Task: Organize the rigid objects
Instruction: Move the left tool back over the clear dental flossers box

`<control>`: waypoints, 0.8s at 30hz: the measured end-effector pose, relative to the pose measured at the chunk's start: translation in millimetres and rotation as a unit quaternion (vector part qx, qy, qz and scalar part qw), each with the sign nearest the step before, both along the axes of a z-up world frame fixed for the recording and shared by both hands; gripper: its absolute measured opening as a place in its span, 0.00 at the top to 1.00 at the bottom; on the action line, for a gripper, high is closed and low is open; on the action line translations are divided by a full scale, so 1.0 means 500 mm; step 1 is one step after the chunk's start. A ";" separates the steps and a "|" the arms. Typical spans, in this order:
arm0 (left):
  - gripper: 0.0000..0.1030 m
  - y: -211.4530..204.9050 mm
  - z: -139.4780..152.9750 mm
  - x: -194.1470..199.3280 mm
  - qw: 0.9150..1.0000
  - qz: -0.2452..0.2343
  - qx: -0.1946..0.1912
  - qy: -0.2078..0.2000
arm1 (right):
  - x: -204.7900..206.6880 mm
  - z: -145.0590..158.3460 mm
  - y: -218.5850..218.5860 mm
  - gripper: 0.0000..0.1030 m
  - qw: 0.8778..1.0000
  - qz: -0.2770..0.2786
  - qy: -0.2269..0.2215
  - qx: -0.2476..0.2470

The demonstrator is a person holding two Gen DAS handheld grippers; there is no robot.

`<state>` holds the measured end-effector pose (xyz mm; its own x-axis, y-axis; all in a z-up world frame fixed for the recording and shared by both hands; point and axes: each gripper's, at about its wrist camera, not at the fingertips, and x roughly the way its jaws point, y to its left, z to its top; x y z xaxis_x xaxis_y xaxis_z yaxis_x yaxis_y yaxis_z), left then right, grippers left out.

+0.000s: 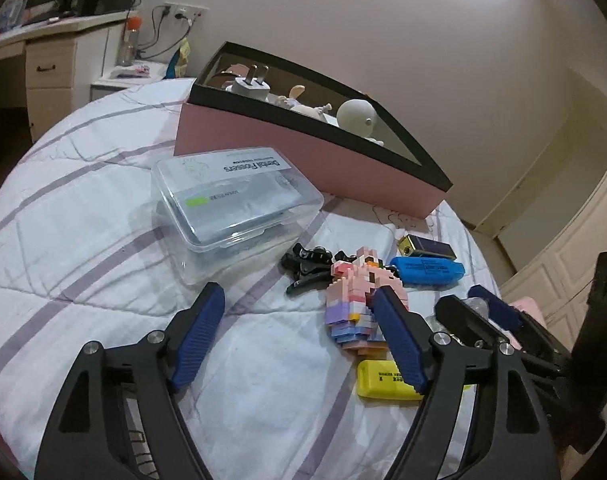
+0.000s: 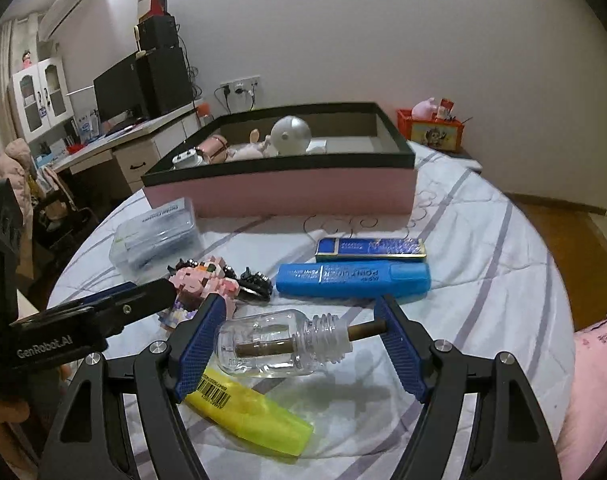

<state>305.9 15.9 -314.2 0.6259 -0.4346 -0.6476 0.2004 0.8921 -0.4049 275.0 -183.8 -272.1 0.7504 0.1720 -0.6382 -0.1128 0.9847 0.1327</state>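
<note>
Two hand-held grippers angle downward side by side, each with black arms and ribbed blue pads. The left gripper stands with its jaws spread wide, nothing pressed between its pads. The right gripper likewise has its jaws parted, its blue fingers apart. In the right wrist view, the left gripper's black finger reaches in from the left.

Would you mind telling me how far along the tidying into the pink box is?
Done: a charger plug, a white ball-shaped toy and small toys already lie in the pink box. In hand: nothing; the open right gripper brackets the glass bottle. Left: highlighters, brick figure, hair clip, floss case.
</note>
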 end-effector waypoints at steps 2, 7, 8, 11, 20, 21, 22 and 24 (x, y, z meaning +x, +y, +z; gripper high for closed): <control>0.20 -0.015 0.003 0.001 1.000 -0.008 0.020 0.001 | -0.004 0.001 -0.001 0.24 1.000 -0.003 -0.005 -0.003; 0.16 0.004 0.001 -0.001 1.000 -0.018 -0.017 0.001 | -0.007 0.000 -0.001 0.24 1.000 0.001 -0.005 -0.009; 0.16 0.005 0.002 -0.003 1.000 -0.015 -0.016 0.000 | -0.008 0.001 0.000 0.24 1.000 0.001 -0.005 -0.013; 0.16 -0.001 0.004 -0.007 1.000 -0.010 -0.002 -0.002 | -0.002 -0.001 0.003 0.24 1.000 0.015 0.004 -0.018; 0.15 0.007 0.003 -0.011 1.000 -0.008 -0.014 -0.003 | 0.023 -0.027 0.037 0.24 0.996 0.065 0.042 -0.037; 0.14 0.006 0.003 -0.010 1.000 -0.009 -0.014 -0.003 | 0.025 -0.029 0.036 0.24 0.996 0.063 0.046 -0.038; 0.14 0.006 0.003 -0.010 1.000 -0.010 -0.015 -0.003 | 0.024 -0.029 0.035 0.24 0.996 0.060 0.046 -0.038; 0.13 0.007 0.003 -0.010 1.000 -0.011 -0.020 -0.004 | 0.025 -0.032 0.029 0.24 0.996 0.057 0.053 -0.032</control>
<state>300.8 19.5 -312.9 0.6203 -0.4739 -0.6250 0.2233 0.8705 -0.4386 287.4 -169.1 -288.2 0.6568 0.2086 -0.7246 -0.2130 0.9732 0.0871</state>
